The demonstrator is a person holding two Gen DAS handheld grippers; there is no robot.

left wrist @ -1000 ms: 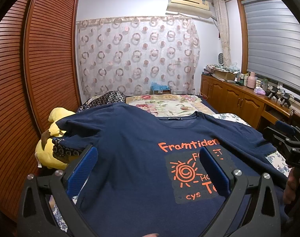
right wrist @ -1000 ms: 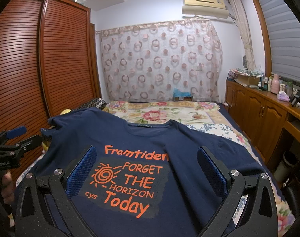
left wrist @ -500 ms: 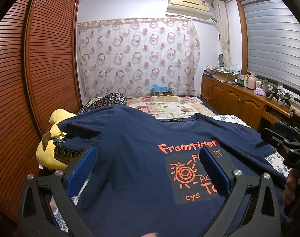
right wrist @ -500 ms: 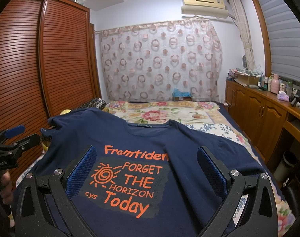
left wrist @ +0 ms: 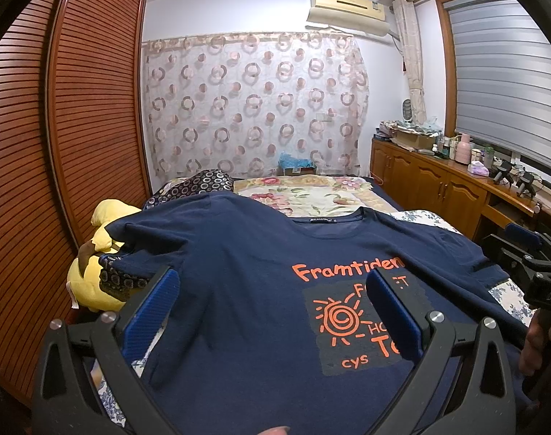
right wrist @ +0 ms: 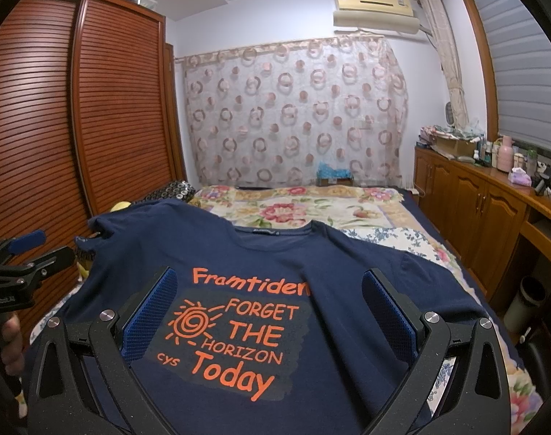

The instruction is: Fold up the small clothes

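Black left gripper (left wrist: pixel 268 311), blue-padded jaws, silver screws

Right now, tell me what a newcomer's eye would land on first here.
A navy T-shirt with bright orange lettering lies spread front-up across the bed, filling the foreground. Both grippers, left gripper and right gripper, hover open above it. A yellow plush toy sits at the bed's left edge, by the wardrobe.

A yellow plush toy (left wrist: pixel 94 253) lies at nine o'clock beside the slatted wardrobe (left wrist: pixel 58 145). The circle-print curtain (left wrist: pixel 253 108) hangs at twelve. A cluttered wooden counter (right wrist: pixel 493 188) runs along three o'clock.
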